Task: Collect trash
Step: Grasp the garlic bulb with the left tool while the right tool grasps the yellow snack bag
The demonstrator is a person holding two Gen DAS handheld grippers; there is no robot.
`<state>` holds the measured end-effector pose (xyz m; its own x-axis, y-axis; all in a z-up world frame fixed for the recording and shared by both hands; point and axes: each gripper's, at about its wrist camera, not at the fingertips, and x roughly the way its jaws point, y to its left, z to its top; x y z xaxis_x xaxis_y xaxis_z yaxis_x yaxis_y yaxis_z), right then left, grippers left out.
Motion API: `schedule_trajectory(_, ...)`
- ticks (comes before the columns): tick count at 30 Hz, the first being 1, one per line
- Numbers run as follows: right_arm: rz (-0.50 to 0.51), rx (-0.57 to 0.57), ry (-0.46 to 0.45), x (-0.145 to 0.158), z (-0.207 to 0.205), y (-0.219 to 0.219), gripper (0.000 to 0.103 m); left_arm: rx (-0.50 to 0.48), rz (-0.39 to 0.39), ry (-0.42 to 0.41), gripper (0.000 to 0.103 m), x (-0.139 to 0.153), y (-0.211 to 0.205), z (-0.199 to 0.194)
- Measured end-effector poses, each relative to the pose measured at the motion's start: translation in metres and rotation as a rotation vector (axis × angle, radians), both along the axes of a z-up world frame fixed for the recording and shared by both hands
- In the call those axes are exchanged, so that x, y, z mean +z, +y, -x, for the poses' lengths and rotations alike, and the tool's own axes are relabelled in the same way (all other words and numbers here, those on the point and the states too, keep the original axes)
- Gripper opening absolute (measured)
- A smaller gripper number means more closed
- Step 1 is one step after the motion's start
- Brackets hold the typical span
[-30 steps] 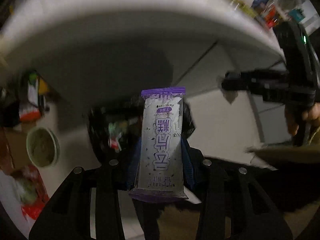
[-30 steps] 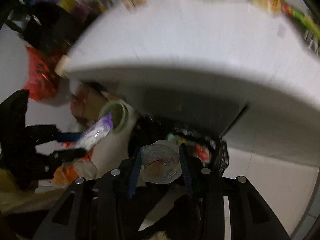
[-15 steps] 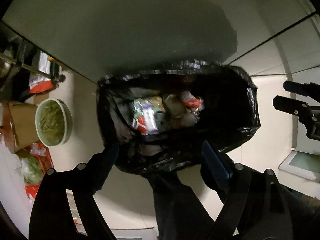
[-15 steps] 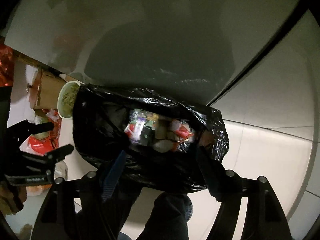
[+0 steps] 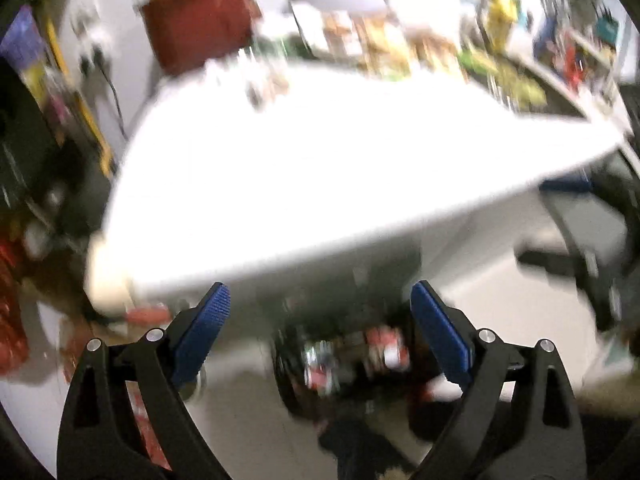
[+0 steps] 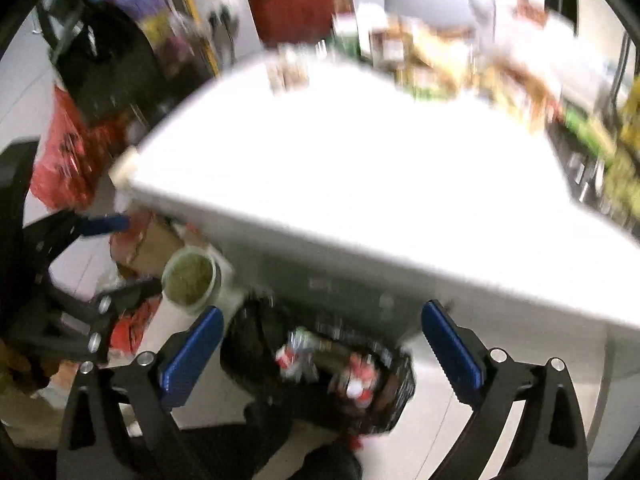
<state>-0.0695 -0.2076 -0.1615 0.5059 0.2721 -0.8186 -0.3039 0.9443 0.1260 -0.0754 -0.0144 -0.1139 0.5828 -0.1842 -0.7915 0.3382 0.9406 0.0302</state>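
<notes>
2 grippers, left gripper (image 5: 320, 300) and right gripper (image 6: 322, 320), just opened, empty; 1 trash bag (image 6: 256, 344).

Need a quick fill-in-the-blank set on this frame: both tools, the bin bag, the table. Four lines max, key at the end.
1. The left tool has its blue pads spread apart, so it is ____.
2. Nothing sits between the pads of the right tool; it holds ____.
3. The trash bag on the floor below the white table is ____ in colour.
4. The round cup of greenish contents stands on the ____ beside the bag.

Missing words: open; nothing; black; floor
</notes>
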Motion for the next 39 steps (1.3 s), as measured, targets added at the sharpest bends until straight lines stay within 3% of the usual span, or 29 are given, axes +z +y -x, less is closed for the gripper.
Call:
schedule_trajectory(3,0.004,-0.026,-0.059,0.038,-0.014,-0.003,0.098,0.058,0.062,-0.059,0.089,0.027,0.003,-0.043)
schedule_trajectory(7,0.005,-0.124,-0.062,0.059,-0.034,-0.019,0.098,0.153,0.090,-0.042,0.089,0.039,0.003,-0.127)
schedule_trajectory(13,0.002,-0.205,-0.072,0.056,-0.045,-0.027,0.098,0.163,-0.006,0.036,0.089,0.018,-0.018,-0.201)
schedule_trajectory(18,-0.019,-0.233,-0.039,0.054,-0.044,-0.030,0.098,0.159,-0.090,0.084,0.089,-0.008,-0.029,-0.214)
schedule_trajectory(21,-0.055,-0.254,-0.005,0.050,-0.045,-0.036,0.098,0.158,-0.097,0.107,0.089,-0.017,-0.028,-0.218)
schedule_trajectory(23,-0.082,-0.262,0.011,0.047,-0.046,-0.040,0.098,0.154,-0.097,0.123,0.083,-0.024,-0.027,-0.221)
schedule_trajectory(26,-0.096,-0.263,0.044,0.042,-0.051,-0.043,0.098,0.143,-0.039,0.126,0.056,-0.026,-0.024,-0.220)
schedule_trajectory(30,-0.086,-0.267,0.053,0.039,-0.066,-0.048,0.097,0.125,-0.015,0.119,0.055,-0.020,-0.023,-0.206)
schedule_trajectory(34,-0.058,-0.234,0.003,0.043,-0.106,-0.052,0.094,0.098,0.031,0.081,0.055,0.003,-0.022,-0.177)
schedule_trajectory(37,-0.107,-0.209,-0.078,0.051,-0.147,-0.060,0.093,0.095,0.084,0.074,0.055,0.021,-0.017,-0.155)
schedule_trajectory(39,-0.073,-0.171,-0.125,0.054,-0.177,-0.059,0.093,0.107,0.109,0.065,0.055,0.030,-0.011,-0.139)
